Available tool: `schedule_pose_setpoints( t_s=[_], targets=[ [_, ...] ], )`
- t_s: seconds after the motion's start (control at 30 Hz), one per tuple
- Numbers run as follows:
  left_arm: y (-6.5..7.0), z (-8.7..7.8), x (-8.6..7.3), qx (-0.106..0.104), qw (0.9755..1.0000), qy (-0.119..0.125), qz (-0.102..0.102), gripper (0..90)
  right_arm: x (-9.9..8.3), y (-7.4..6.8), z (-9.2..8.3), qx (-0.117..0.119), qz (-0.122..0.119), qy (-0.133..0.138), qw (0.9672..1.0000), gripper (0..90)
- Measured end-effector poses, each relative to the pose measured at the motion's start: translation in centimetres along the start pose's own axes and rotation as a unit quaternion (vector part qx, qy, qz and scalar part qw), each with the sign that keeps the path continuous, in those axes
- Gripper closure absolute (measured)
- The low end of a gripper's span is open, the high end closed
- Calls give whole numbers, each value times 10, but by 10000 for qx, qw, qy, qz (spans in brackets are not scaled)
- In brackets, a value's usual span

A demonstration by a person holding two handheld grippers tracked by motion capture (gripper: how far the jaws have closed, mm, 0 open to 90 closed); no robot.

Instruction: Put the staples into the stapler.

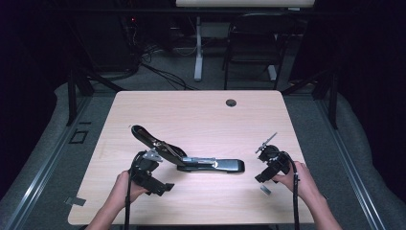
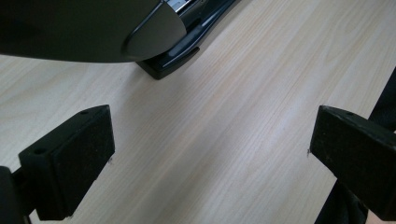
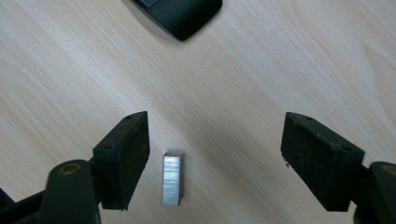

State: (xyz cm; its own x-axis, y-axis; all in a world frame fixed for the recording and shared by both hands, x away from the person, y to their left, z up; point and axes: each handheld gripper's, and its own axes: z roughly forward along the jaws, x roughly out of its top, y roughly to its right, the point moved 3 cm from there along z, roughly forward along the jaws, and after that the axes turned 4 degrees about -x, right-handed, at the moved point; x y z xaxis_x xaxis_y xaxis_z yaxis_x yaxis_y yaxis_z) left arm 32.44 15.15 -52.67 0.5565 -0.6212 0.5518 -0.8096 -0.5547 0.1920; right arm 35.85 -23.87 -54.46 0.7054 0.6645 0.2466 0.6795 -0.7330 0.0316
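Staples point(image 3: 172, 178), a short silvery strip, are lying flat on the wooden table point(image 1: 201, 115) between the jaws of the right gripper point(image 3: 215, 158), nearer the left-hand pad in the right gripper view and not touching either; the jaws are standing wide with nothing pressed between them. In the high view the strip point(image 1: 265, 190) is sitting near the table's front edge, just beside the right gripper point(image 1: 268, 173) and the right hand point(image 1: 299, 182). Farther in, the left gripper point(image 2: 210, 149) is hovering with its jaws spread wide over bare wood, holding nothing. Beyond it, the black stapler point(image 1: 191, 160) is lying opened on the middle of the table, its top arm point(image 2: 88, 28) swung up and back toward the left.
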Motion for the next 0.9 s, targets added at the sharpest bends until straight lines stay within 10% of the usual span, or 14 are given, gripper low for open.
schedule_pose_setpoints(
  t_s=[0.47,0.9],
  targets=[
    [-5,-4,-14,29,9999,-88,-133,0,-2,-10,7,165,-220,-567,9980,562],
    [-6,-4,-17,35,9998,-146,-137,0,-4,-18,13,259,-314,-928,9949,652]
  ],
)
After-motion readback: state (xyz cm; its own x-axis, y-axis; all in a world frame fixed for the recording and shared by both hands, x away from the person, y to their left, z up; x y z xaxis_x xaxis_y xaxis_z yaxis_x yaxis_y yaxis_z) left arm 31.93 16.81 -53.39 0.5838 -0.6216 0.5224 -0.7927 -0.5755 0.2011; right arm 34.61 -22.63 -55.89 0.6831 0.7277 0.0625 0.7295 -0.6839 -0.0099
